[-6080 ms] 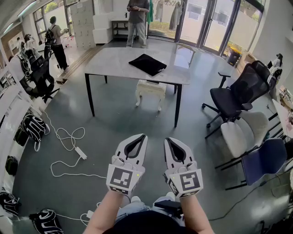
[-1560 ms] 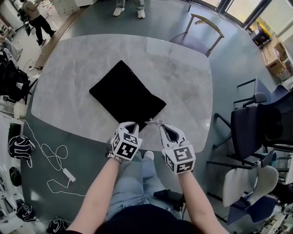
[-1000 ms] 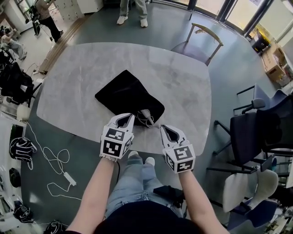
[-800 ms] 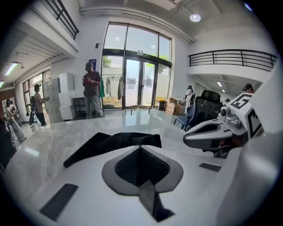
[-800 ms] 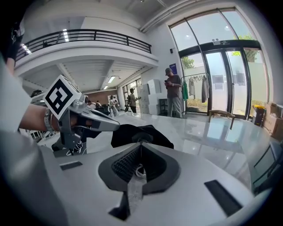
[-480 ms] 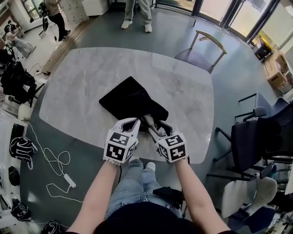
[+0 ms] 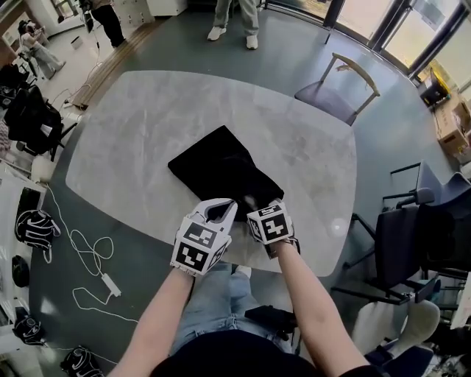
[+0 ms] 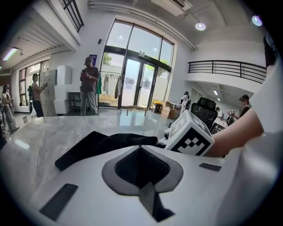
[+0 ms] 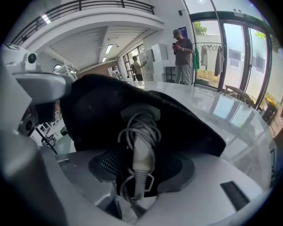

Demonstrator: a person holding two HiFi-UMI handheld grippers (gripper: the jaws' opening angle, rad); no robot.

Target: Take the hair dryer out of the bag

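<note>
A black bag [image 7: 217, 166] lies on the grey marble table [image 7: 140, 118], its mouth toward me. My left gripper [image 7: 225, 207] is shut on the bag's near edge, and in the left gripper view the black bag [image 8: 101, 143] rises just past its jaws [image 8: 140, 148]. A grey-white hair dryer [image 9: 140, 132], its cord wound round the handle, pokes out of the bag's mouth [image 9: 110, 110]. My right gripper [image 7: 251, 202] points steeply down at that mouth. Its jaws [image 9: 139, 167] stand wide, with the handle between them and the pads not pressing on it.
A wooden chair [image 7: 340, 90] stands at the table's far right. Dark office chairs [image 7: 416, 235] stand on the floor to the right. Cables and a power strip [image 7: 92, 254] lie on the floor at left. People stand beyond the table's far edge [image 7: 235, 22].
My right gripper opened and moved forward and down from the table's near edge into the bag's mouth, around the dryer's handle. The left gripper has hardly moved.
</note>
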